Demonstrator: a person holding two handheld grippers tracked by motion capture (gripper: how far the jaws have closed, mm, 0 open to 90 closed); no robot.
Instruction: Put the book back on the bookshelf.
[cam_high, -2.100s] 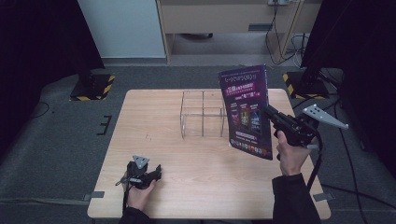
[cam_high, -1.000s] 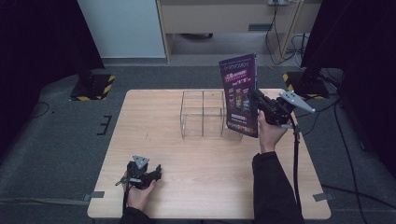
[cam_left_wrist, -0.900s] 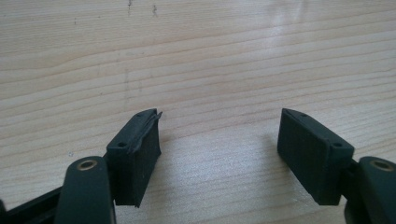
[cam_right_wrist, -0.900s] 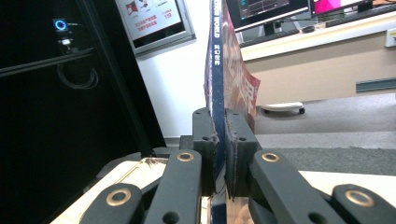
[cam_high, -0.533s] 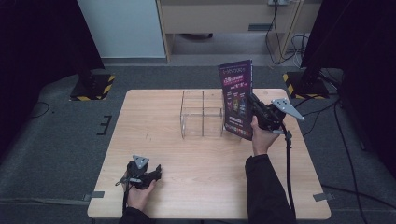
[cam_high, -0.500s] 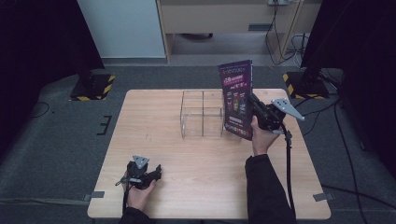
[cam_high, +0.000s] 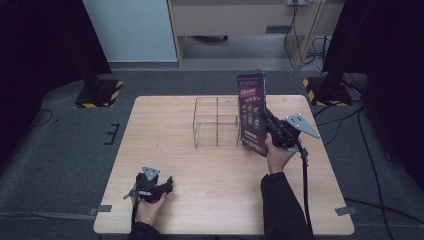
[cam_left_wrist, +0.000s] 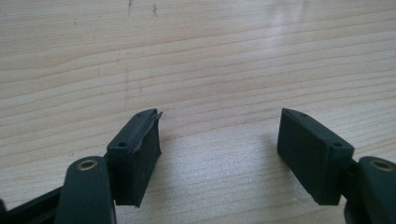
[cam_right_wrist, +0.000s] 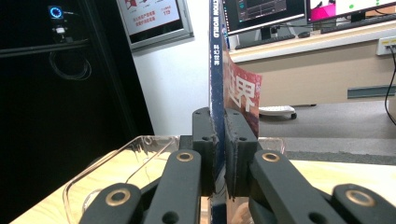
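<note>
A thin purple magazine (cam_high: 251, 112) stands upright at the right side of a clear plastic organiser box (cam_high: 216, 121) on the wooden table (cam_high: 160, 125). My right gripper (cam_high: 270, 125) is shut on the magazine, the pads clamping its dark blue spine (cam_right_wrist: 216, 70) with the red cover (cam_right_wrist: 243, 100) beside it, and the box's clear rim (cam_right_wrist: 116, 156) lies below and ahead. My left gripper (cam_high: 167, 184) rests near the table's front left edge, open, its pads (cam_left_wrist: 140, 154) apart over bare wood with nothing between them.
The organiser box has clear dividers and stands at the table's middle back. Beyond the table are a white panel (cam_high: 132, 30), a wooden desk (cam_high: 240, 17) and black stands with yellow-striped feet (cam_high: 100, 92). A cable (cam_high: 303, 180) trails from the right gripper along the forearm.
The right gripper has carried the magazine from the table's right side leftward and down to the organiser box, turning it edge-on. The left gripper has stayed where it was.
</note>
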